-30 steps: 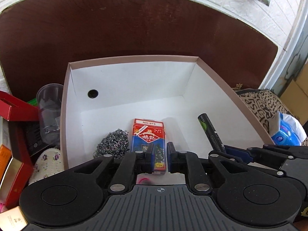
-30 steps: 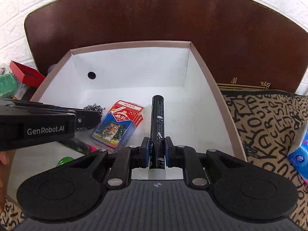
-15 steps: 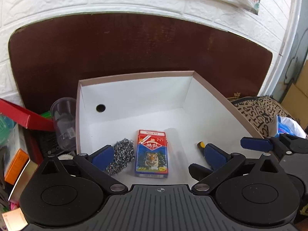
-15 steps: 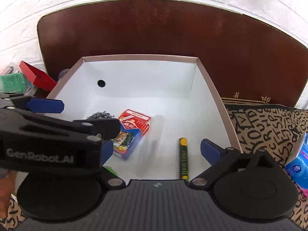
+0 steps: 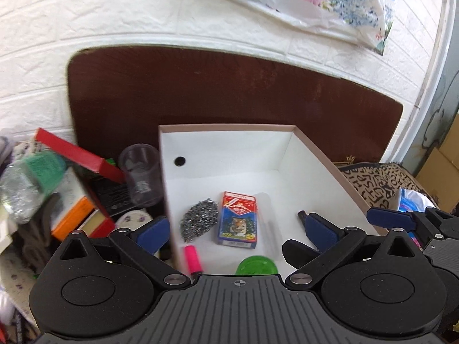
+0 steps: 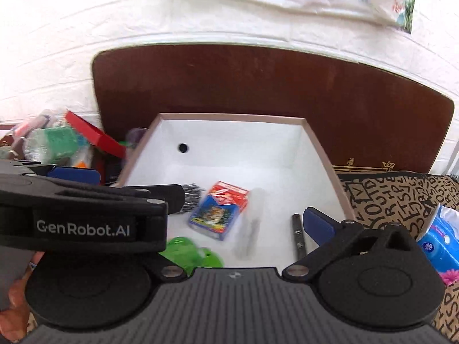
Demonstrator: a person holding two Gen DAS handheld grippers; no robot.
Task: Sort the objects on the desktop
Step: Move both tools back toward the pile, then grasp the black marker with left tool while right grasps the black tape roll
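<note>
Both my tools are spread and empty above the white box (image 5: 321,157), my left tool (image 5: 235,233) nearer the unsorted clutter (image 5: 57,189) lying to its left on the table.

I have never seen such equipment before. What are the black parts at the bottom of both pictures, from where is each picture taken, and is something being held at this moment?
The black parts are two hand-held grippers, each with two blue-padded fingers; a person holds one in each hand. Each gripper carries a camera looking forward along its fingers. One picture comes from the left gripper, the other from the right gripper, where the left one crosses the frame from the side. Both are open and hold nothing. Below them a white box contains a card pack, a steel scourer, a dark pen, a pink marker and a green lid. A clear cup stands outside among the clutter.
</note>
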